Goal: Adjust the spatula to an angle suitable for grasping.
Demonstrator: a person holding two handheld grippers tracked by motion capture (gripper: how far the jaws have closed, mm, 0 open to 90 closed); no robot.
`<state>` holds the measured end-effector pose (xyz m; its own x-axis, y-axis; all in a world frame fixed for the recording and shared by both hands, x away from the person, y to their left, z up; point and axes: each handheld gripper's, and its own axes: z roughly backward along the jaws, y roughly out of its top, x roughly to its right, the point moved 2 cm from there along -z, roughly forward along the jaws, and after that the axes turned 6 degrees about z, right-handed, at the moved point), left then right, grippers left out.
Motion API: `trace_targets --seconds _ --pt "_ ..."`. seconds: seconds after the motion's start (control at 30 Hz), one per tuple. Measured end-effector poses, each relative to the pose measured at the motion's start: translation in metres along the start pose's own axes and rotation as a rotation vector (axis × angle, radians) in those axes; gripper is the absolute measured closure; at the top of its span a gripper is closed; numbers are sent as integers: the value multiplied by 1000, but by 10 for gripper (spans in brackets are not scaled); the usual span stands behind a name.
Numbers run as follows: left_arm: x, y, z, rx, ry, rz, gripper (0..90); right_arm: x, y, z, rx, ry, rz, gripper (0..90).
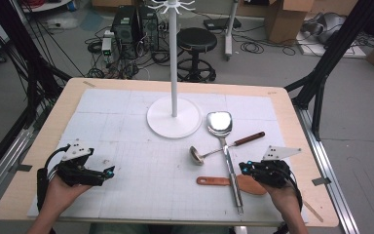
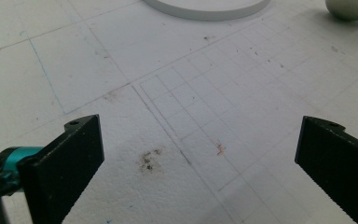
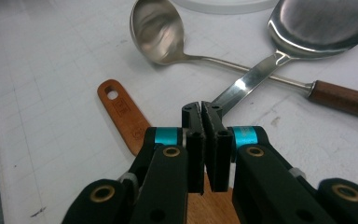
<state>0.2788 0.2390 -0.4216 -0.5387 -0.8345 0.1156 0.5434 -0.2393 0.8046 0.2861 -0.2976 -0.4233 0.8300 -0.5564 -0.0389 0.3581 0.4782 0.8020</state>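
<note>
The right gripper [image 3: 206, 112] was squeezed shut on nothing, just above the wooden spatula [image 1: 233, 183]; the left gripper [image 2: 200, 154] sat wide apart (empty); all three tools lay unhung near the white stand [image 1: 174, 117].

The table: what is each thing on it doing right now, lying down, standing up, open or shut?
Left tongs: open, nothing between them.
Right tongs: shut, over the spatula handle; whether they pinch it is unclear.
Spatula: lying flat, across the ladle's handle.
Ladle: lying on the mat.
Wooden spoon: lying flat, under the spatula.
Rack: upright, hooks empty.
</note>
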Motion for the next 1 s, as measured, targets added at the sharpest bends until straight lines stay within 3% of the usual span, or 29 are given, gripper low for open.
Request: trace_targets --seconds 0.37,1.0 --pt "1 0 -2 -8 2 -4 17 3 -6 -11 -71 7 -2 888" --pt "0 0 -2 -8 2 -7 17 8 -5 -25 -128 34 -6 888"
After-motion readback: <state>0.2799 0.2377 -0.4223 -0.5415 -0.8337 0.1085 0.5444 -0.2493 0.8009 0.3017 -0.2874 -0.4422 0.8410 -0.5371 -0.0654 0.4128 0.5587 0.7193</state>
